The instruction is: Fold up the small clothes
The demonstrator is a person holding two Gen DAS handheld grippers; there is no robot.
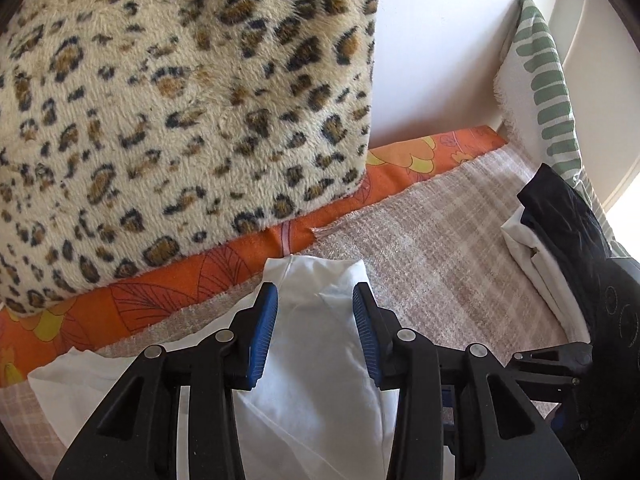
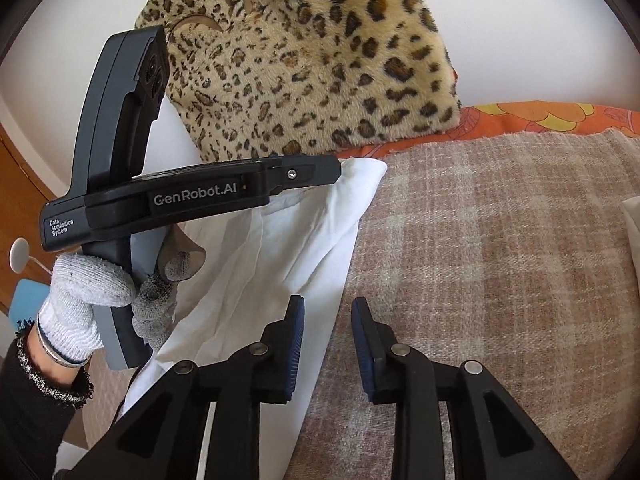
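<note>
The white garment [image 1: 316, 344] lies on the plaid blanket [image 1: 440, 248], running from lower centre to the lower left of the left wrist view; its lower part is cut off. The left gripper [image 1: 315, 296] stands part open above it, pads clear, holding nothing. The right gripper [image 2: 327, 312], also part open and empty, straddles the garment's edge. A gloved hand [image 2: 100, 292] holds the left tool. The folded stack [image 1: 552, 248] at right is half hidden.
</note>
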